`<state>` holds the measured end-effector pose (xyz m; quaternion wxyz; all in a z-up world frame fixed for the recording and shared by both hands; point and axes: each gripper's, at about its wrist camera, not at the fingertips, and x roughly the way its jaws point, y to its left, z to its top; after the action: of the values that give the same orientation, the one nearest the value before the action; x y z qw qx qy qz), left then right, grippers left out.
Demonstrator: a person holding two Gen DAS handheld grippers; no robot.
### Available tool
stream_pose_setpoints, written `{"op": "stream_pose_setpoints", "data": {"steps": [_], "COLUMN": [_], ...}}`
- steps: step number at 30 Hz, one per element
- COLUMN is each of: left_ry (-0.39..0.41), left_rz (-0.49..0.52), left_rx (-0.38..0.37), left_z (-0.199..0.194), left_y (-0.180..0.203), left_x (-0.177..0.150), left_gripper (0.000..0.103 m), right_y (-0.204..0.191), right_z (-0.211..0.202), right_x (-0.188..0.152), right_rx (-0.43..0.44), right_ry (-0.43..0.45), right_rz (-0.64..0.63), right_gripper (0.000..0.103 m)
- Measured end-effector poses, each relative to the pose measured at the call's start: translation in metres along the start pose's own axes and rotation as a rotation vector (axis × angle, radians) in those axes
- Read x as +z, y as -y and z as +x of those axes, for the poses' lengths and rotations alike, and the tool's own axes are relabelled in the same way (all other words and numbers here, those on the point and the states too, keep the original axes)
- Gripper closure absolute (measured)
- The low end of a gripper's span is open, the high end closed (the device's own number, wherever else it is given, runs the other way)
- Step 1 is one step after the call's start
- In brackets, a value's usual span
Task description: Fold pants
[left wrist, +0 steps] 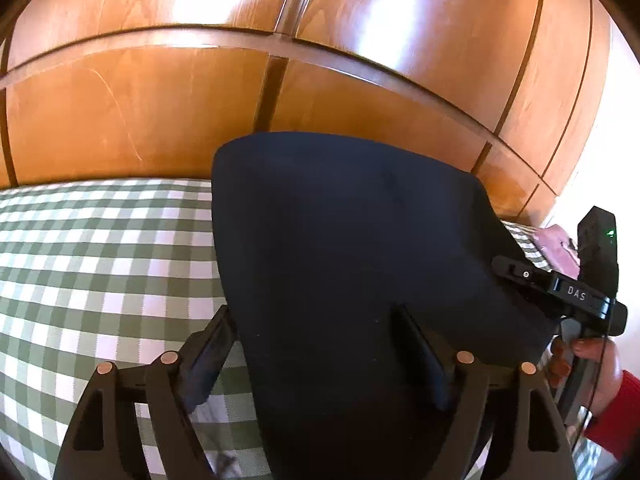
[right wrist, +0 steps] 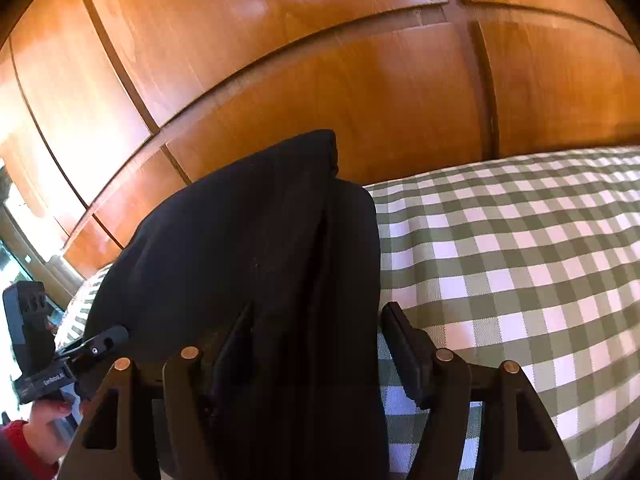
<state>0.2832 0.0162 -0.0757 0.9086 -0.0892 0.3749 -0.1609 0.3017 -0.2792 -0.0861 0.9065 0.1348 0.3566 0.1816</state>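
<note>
The dark navy pants (left wrist: 352, 248) lie folded on a green-and-white checked bedcover (left wrist: 100, 264), their far edge reaching toward a glossy wooden headboard (left wrist: 140, 112). In the right wrist view the same pants (right wrist: 248, 248) show stacked layers with a lengthwise crease, and the checked cover (right wrist: 520, 260) spreads out beside them.

The left gripper (left wrist: 316, 332) has its jaws spread wide. One finger sits over the bedcover at the pants' edge, the other over the dark cloth, and nothing is pinched between them.

The right gripper (right wrist: 320, 332) is also parted: one finger rests over the pants, the other over the bedcover just beside their edge, gripping nothing.

A hand (left wrist: 588, 372) in a red sleeve (left wrist: 616, 416) holds the right gripper's handle.
</note>
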Motion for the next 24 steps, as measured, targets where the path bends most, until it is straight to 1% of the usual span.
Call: {"op": "stream_pose_setpoints", "data": {"steps": [2, 4, 6, 7, 8, 10, 12, 14, 16, 19, 22, 24], "left_ry": [0.007, 0.019, 0.027, 0.038, 0.047, 0.072, 0.103, 0.121, 0.142, 0.179, 0.165, 0.174], "left_rz": [0.011, 0.031, 0.041, 0.043, 0.046, 0.058, 0.071, 0.068, 0.057, 0.043, 0.026, 0.020], "left_rx": [0.014, 0.043, 0.090, 0.128, 0.149, 0.196, 0.223, 0.221, 0.202, 0.212, 0.224, 0.243], "left_z": [-0.002, -0.004, -0.009, -0.015, -0.018, -0.030, -0.045, -0.056, -0.070, -0.086, -0.092, -0.096], "left_y": [0.003, 0.009, 0.016, 0.022, 0.024, 0.033, 0.043, 0.049, 0.057, 0.069, 0.078, 0.081], "left_x": [0.000, 0.003, 0.005, 0.006, 0.006, 0.005, 0.000, -0.007, -0.019, -0.040, -0.056, -0.064], "left_gripper": [0.019, 0.019, 0.019, 0.019, 0.019, 0.020, 0.020, 0.020, 0.020, 0.020, 0.020, 0.020], "right_y": [-0.002, -0.005, -0.009, -0.011, -0.013, -0.017, -0.021, -0.026, -0.034, -0.053, -0.074, -0.087], "right_z": [0.000, 0.000, -0.002, -0.004, -0.007, -0.015, -0.025, -0.038, -0.053, -0.077, -0.099, -0.109], "right_x": [-0.001, -0.001, 0.000, 0.000, 0.001, 0.000, -0.004, -0.011, -0.020, -0.035, -0.055, -0.067], "right_rx": [-0.016, -0.057, -0.116, -0.141, -0.158, -0.166, -0.178, -0.193, -0.193, -0.201, -0.240, -0.259], "right_ry": [0.007, 0.014, 0.028, 0.038, 0.047, 0.059, 0.068, 0.080, 0.092, 0.130, 0.163, 0.174], "right_rz": [-0.010, -0.025, -0.037, -0.041, -0.043, -0.044, -0.048, -0.044, -0.048, -0.083, -0.138, -0.165], "right_gripper": [0.035, 0.029, 0.012, 0.009, 0.007, 0.007, 0.006, 0.002, 0.002, 0.001, 0.001, 0.001]}}
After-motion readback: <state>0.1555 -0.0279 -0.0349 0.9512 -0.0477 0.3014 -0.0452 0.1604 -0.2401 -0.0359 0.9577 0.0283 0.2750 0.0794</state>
